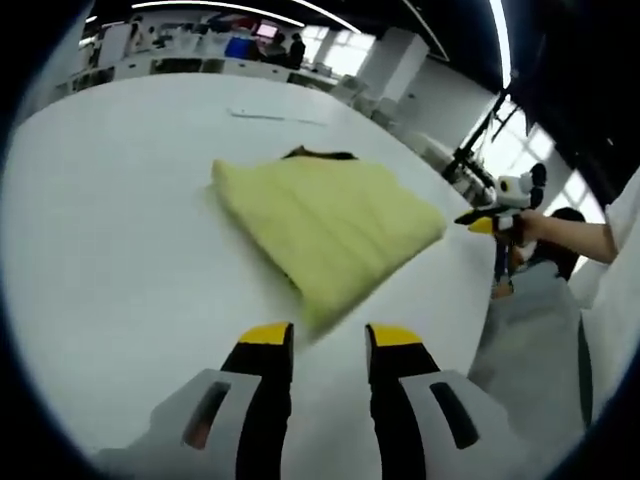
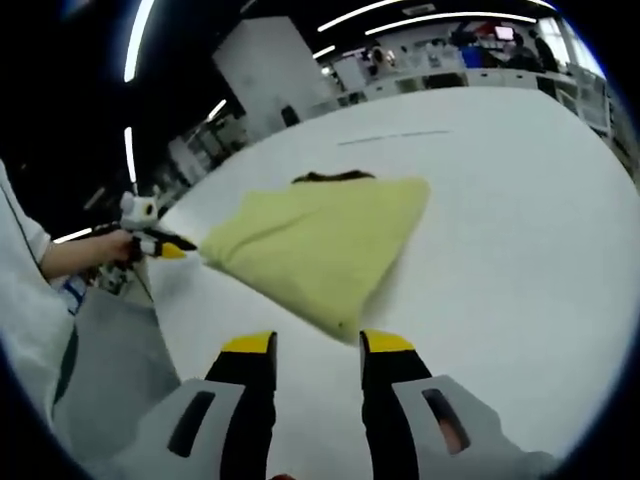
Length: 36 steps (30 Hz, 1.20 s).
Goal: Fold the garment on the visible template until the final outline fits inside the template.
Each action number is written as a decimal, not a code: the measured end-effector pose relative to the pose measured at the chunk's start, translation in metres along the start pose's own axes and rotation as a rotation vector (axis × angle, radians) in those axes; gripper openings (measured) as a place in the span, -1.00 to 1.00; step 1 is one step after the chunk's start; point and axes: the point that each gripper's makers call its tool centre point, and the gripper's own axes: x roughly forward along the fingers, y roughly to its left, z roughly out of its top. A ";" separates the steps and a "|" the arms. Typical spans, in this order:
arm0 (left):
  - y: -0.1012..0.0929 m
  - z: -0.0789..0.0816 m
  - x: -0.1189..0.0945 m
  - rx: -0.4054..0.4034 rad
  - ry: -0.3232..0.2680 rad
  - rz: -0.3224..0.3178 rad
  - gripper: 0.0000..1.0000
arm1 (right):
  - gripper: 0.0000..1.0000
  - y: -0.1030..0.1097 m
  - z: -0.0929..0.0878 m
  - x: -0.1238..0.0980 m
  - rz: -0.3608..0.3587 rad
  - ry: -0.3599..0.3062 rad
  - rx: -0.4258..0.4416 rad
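Folded pale yellow garment (image 1: 325, 225) lies flat on the white table (image 1: 110, 250), a dark edge (image 1: 320, 154) showing from under its far side. Left gripper (image 1: 328, 338): yellow-tipped jaws spread apart, hovering just short of the garment's near corner, nothing between them. Right gripper (image 2: 317, 345): jaws likewise spread, empty, just short of the garment's near corner in its own view. In the left gripper view the right gripper shows at the table's edge, held by a hand (image 1: 532, 228). Thin line (image 1: 275, 117) marked on the table beyond the garment.
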 end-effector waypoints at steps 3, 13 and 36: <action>0.002 0.000 0.002 -0.005 0.005 0.000 -0.56 | -0.39 -0.001 -0.001 0.003 0.007 0.009 -0.002; 0.006 0.003 0.008 -0.022 -0.007 -0.016 -0.70 | -0.48 -0.005 -0.005 0.012 0.018 0.032 0.002; 0.004 0.002 0.017 -0.041 0.017 -0.056 -0.87 | -0.84 -0.015 -0.003 0.022 0.028 0.038 0.021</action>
